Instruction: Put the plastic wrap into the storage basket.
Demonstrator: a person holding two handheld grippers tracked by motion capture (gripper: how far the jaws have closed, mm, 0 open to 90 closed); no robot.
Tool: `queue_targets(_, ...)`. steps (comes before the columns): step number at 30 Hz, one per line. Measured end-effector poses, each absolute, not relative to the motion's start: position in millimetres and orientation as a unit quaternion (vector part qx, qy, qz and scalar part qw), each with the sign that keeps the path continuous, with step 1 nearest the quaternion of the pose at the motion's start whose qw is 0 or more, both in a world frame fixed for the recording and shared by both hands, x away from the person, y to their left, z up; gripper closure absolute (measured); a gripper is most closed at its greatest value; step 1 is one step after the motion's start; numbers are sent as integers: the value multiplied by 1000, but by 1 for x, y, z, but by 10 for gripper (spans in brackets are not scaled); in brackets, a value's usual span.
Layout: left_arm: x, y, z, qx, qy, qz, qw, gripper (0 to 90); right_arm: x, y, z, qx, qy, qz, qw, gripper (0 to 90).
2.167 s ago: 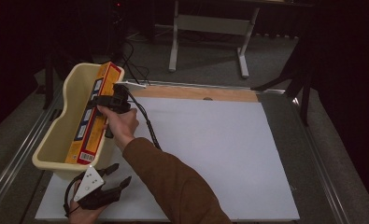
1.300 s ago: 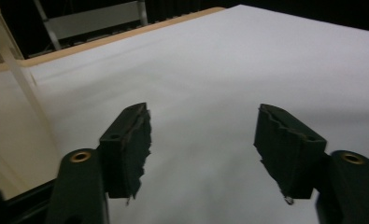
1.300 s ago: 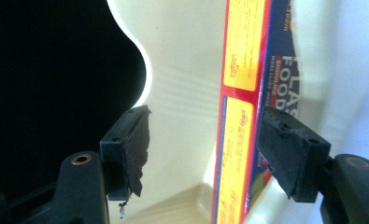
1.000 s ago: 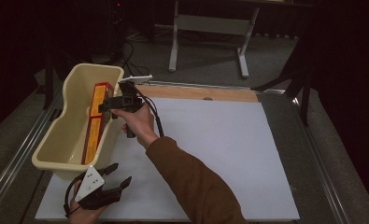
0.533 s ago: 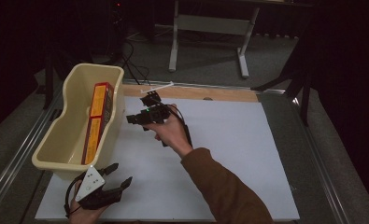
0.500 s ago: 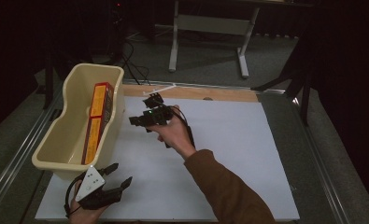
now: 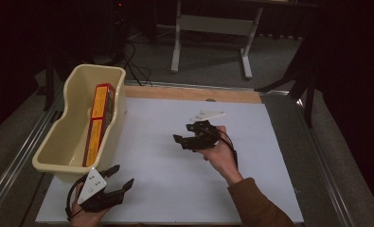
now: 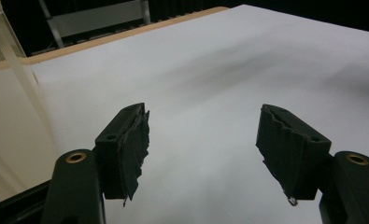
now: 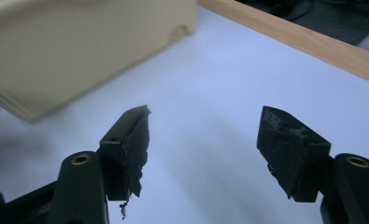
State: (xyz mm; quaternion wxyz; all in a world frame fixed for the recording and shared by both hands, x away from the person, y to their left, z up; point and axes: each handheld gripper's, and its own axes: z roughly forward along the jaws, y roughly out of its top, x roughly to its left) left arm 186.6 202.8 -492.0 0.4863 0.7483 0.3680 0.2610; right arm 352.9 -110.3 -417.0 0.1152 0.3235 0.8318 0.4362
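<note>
Now the right tongs [image 7: 190, 135] hover wide open and empty over the bare middle of the white surface [image 7: 270, 156]; earlier they were at the cream bin [image 7: 66, 142], where the orange box [image 7: 98, 120] lies. Left tongs [image 7: 119, 177], wide, rest near the front edge.

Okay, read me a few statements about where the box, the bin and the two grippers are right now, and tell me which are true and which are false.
1. The orange and red box lies inside the cream bin. True.
2. The right gripper grips the box. False: its jaws are open and empty, above the white sheet.
3. The left gripper is open. True.
4. The bin stands on the person's right. False: it stands at the left edge of the sheet.
5. A second box lies on the sheet. False: nothing else lies there.
</note>
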Motion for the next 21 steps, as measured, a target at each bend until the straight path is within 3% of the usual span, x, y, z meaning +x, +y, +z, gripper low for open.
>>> queue_targets(9,188,201,-493,751,368,261,482,333,322,-181,-447,348,815,426,184,293)
queue_targets(21,189,200,-493,750,372,263,479,336,283,-244,-475,384,781,447,206,279)
